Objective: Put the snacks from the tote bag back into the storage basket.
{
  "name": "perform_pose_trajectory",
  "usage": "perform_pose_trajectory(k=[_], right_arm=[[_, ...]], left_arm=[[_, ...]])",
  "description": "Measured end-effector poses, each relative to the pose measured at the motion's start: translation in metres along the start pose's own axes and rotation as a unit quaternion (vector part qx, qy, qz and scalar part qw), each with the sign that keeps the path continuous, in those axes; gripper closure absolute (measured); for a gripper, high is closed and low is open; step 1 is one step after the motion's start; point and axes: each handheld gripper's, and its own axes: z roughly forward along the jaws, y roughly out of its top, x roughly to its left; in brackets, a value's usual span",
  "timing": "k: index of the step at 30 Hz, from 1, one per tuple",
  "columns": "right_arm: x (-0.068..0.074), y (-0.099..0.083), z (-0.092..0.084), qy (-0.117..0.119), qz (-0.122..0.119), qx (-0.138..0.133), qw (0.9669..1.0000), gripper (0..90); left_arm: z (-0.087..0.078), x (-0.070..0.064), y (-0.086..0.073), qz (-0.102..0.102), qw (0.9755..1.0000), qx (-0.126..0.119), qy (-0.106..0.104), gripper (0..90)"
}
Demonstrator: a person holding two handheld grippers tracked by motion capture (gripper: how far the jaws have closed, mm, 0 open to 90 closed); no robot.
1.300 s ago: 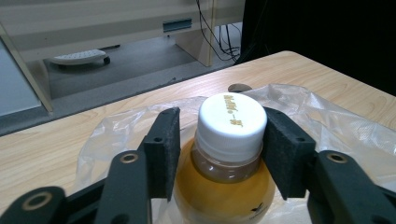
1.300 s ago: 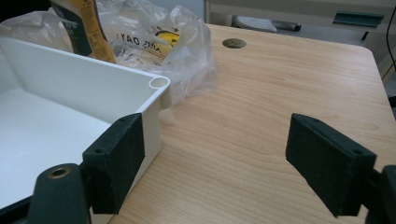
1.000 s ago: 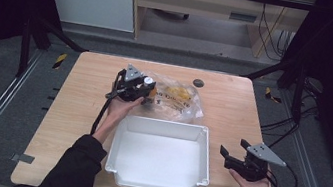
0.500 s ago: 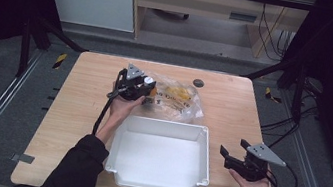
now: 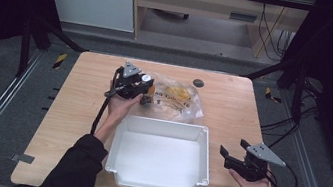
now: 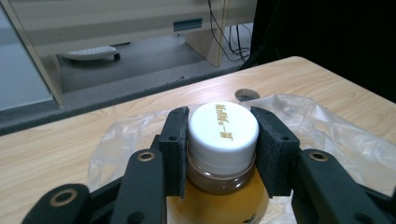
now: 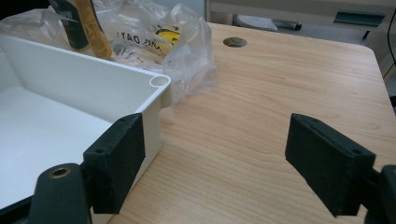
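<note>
Left gripper is clamped on the white screw cap of a bottle of amber liquid, pads pressed against both sides of the cap; the bottle sits upright at the near edge of a crumpled clear plastic bag on the wooden table, just behind the far rim of the white plastic tub. Right gripper rests in the person's right hand to the right of the tub, jaws spread wide with nothing between them, its left pad just beside the tub's corner
</note>
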Motion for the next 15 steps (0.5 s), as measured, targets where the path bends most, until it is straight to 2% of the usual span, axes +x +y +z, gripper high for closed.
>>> perform_pose_trajectory(k=[15], right_arm=[[0.0,0.0,0.0,-0.002,0.0,0.0,1.0,20.1]], left_arm=[[-0.02,0.003,0.016,-0.003,0.9998,-0.019,0.004,58.7]])
